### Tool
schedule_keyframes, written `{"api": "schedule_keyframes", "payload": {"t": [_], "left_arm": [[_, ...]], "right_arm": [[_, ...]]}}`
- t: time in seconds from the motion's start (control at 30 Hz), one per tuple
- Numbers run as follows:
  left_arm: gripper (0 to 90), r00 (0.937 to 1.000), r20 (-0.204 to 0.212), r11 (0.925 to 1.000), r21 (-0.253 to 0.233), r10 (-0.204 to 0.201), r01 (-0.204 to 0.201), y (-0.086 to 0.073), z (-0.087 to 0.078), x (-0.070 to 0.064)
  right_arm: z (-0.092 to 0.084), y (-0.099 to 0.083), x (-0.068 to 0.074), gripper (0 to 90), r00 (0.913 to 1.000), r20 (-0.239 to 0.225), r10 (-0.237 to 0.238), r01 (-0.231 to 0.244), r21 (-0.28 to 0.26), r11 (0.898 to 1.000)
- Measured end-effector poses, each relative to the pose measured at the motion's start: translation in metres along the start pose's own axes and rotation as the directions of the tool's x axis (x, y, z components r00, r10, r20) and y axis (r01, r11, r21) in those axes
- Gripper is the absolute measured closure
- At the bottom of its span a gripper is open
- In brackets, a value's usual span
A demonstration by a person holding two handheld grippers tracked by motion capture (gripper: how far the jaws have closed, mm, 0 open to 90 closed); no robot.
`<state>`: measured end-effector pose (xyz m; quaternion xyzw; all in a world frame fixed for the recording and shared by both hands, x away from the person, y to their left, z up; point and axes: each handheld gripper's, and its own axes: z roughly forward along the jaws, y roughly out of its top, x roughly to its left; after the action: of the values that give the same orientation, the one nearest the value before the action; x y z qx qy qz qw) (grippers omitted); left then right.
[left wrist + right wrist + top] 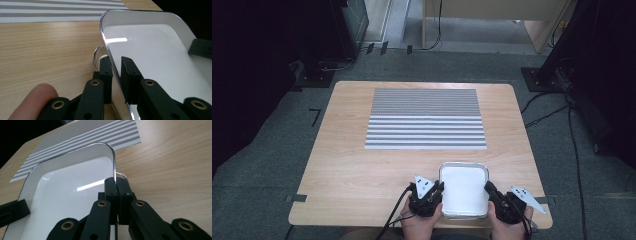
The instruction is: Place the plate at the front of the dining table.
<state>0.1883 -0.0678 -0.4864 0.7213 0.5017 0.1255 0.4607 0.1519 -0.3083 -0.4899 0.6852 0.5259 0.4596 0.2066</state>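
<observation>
The right gripper (116, 185) pinched the shallow white metal tray (463, 187), low centre-right, while the left gripper (115, 65) straddled its opposite rim with a gap, so lifting risked tipping it.

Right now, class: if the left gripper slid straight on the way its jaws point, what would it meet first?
The left gripper already straddles the white tray's left rim. Straight on it would follow that rim, then probably reach the striped mat; depth is uncertain.
</observation>
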Motion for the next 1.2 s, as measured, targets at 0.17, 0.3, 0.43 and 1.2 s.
{"api": "schedule_keyframes", "payload": {"t": [0.17, 0.3, 0.43, 1.2], "left_arm": [[81.6, 0.9999, 0.002, 0.9998, 0.01, -0.016, 0.016, 0.0, 0.0, 0.009], [81.9, 0.9997, -0.006, 0.9995, 0.018, -0.025, 0.025, -0.001, -0.001, 0.014], [83.1, 0.9991, -0.039, 0.9999, -0.001, -0.017, 0.017, 0.002, -0.005, 0.02], [87.2, 0.9907, -0.073, 0.9926, -0.049, -0.115, 0.111, 0.039, -0.012, 0.072]], "right_arm": [[0.002, -0.002, 0.006, 89.6, 0.9995, 0.006, -0.031, 0.031, 0.003, 1.0], [0.004, -0.001, 0.014, 89.7, 0.9966, 0.017, -0.081, 0.081, -0.005, 0.997], [0.008, -0.001, 0.023, 89.5, 0.9947, 0.012, -0.102, 0.102, -0.007, 0.995], [0.053, 0.03, 0.069, 89.9, 0.9841, -0.048, -0.171, 0.173, 0.051, 0.984]]}}
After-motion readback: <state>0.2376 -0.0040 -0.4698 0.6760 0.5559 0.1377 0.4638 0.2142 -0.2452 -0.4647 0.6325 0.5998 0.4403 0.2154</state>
